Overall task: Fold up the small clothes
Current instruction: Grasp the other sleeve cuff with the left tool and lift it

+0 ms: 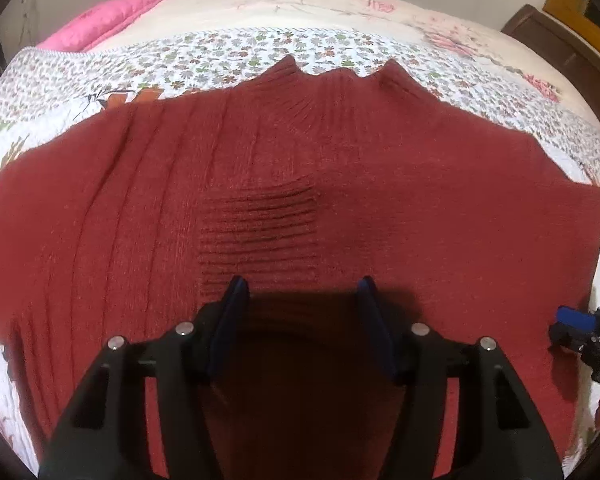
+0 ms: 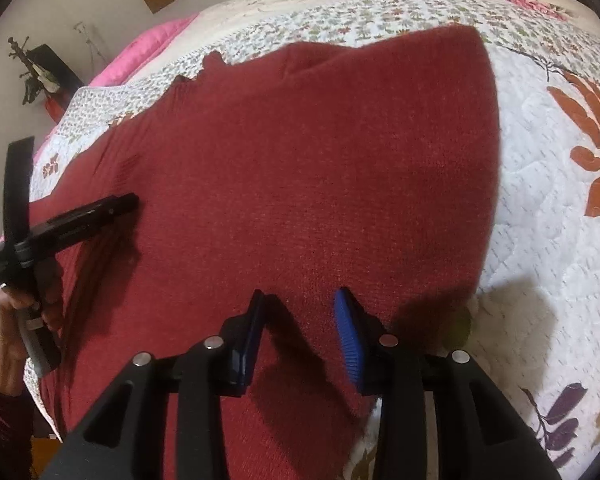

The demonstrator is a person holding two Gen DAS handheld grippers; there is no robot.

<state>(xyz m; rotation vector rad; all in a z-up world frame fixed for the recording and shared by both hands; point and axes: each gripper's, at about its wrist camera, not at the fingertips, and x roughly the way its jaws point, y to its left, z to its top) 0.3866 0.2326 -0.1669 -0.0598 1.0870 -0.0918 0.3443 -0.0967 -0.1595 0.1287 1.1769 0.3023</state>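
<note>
Sweater: a dark red knit sweater (image 1: 340, 168) is lying spread flat on the bed's floral quilt (image 2: 548, 240), collar pointing away.
Left claw: the left claw (image 1: 302, 292) is hovering over the sweater's ribbed patch, jaws standing apart, gripping nothing.
Right claw: the right claw (image 2: 300, 300) is hanging above the sweater near its right edge, jaws parted and empty.
Hand: a hand (image 2: 12, 320) is gripping the left tool's handle.

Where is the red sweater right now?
The red sweater lies spread across the floral quilt in both wrist views, under the open left tongs and the open right tongs.
</note>
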